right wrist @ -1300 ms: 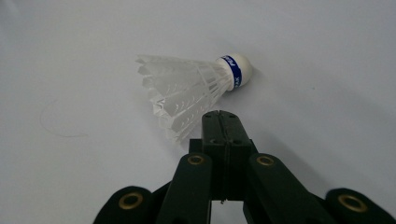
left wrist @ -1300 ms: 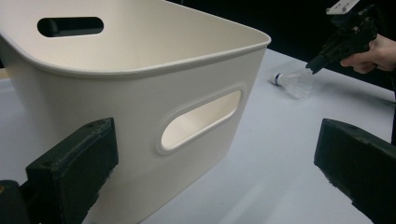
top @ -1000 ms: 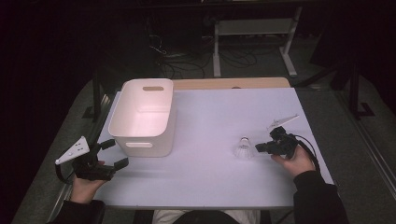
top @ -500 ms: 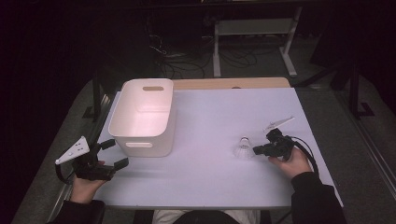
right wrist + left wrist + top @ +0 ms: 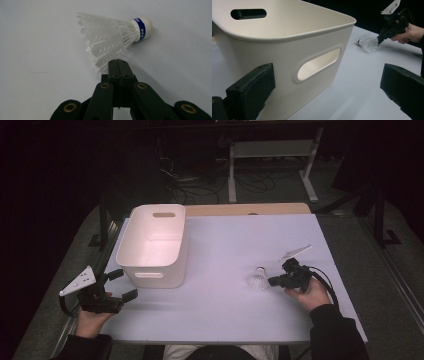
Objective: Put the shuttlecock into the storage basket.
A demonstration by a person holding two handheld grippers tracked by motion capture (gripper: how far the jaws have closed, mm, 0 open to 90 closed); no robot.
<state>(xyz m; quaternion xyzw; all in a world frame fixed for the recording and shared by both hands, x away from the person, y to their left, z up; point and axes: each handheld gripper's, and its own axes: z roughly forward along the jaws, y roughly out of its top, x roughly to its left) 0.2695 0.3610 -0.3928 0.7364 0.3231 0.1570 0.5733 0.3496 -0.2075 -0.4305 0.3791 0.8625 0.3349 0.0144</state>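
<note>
A white feather shuttlecock [image 5: 258,279] with a blue band lies on its side on the white table [image 5: 225,315], right of middle. My right gripper [image 5: 272,281] is shut, and its closed tips [image 5: 117,62] touch the rim of the feather skirt [image 5: 107,37] without holding it. The left gripper view shows that gripper [image 5: 379,38] against the shuttlecock [image 5: 367,44]. A white plastic bin [image 5: 172,275] with handle slots stands at the left and has nothing in it. My left gripper [image 5: 123,285] stands open just off the bin's near left corner, with the bin wall [image 5: 287,62] close ahead of its jaws [image 5: 327,85].
A wooden strip [image 5: 250,209] runs along the table's far edge. Beyond it are a metal stand [image 5: 270,150] and loose cables [image 5: 200,185] on the dark floor. Dark floor borders the table on both sides.
My right gripper has moved a little to the left, and its shut tips have come up against the shuttlecock's skirt. The left gripper and the bin have stayed where they were.
</note>
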